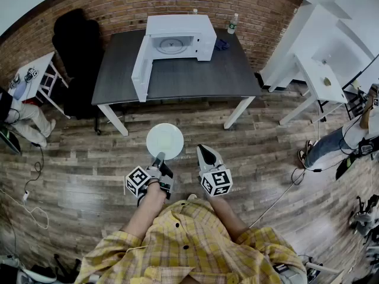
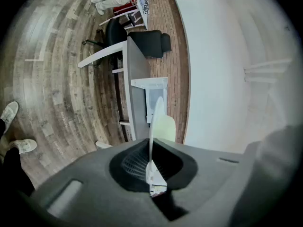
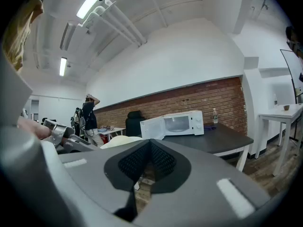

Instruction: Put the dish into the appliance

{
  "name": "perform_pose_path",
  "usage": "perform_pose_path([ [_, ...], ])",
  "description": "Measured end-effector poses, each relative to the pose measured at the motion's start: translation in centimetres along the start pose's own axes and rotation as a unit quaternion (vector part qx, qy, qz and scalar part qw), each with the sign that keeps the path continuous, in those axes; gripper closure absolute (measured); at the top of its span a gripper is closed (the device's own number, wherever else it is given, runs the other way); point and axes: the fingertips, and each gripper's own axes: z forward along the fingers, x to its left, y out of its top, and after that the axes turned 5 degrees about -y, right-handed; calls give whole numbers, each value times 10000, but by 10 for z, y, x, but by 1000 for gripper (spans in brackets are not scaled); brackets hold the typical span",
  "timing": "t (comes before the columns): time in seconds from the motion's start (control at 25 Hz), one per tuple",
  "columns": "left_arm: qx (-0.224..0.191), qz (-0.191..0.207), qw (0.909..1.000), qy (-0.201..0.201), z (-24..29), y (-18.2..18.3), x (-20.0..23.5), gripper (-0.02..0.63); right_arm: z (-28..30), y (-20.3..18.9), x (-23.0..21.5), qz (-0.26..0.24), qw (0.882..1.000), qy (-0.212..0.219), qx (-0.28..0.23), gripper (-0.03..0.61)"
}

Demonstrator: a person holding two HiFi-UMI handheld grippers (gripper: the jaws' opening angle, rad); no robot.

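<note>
A round white dish (image 1: 164, 141) hangs flat over the wooden floor, and my left gripper (image 1: 159, 157) is shut on its near rim. The left gripper view shows the dish (image 2: 152, 122) edge-on between the jaws. My right gripper (image 1: 205, 153) is beside it on the right, shut and empty, and its own view shows the dish (image 3: 120, 141) at the left. The white microwave (image 1: 177, 37) stands at the back of the dark table (image 1: 195, 78), about a table's depth ahead of both grippers. Its door (image 1: 142, 68) is swung fully open to the left, and the turntable inside is visible.
A black chair (image 1: 77, 46) stands left of the table. On the table are a bottle (image 1: 233, 23) and a blue object (image 1: 221, 44), both right of the microwave. A white desk (image 1: 323, 78) is at the right. Seated people are at both sides, and cables (image 1: 32, 203) lie on the floor.
</note>
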Motion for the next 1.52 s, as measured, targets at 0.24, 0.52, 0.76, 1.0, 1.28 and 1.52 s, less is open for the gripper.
perform_pose_path([
  [0.24, -37, 40, 10000, -5, 4, -9, -6, 604, -3, 0, -8, 42, 10000, 75, 12, 575],
  [0.52, -58, 49, 10000, 15, 9, -18, -4, 604, -5, -1, -14, 104, 9997, 211, 4, 575],
  [0.76, -40, 98, 9999, 3, 26, -35, -6, 604, -5, 6, -34, 88, 9994, 342, -52, 575],
  [1.0, -155, 140, 9998, -22, 41, -50, -8, 604, -4, 6, -52, 33, 9990, 440, -87, 575],
  [1.28, -350, 121, 9992, -126, 64, -59, -15, 604, -3, 11, -75, -83, 9978, 639, -129, 575],
  [1.52, -355, 115, 9993, -68, 81, -56, -12, 604, 9, 8, -87, -13, 9976, 689, -79, 575],
])
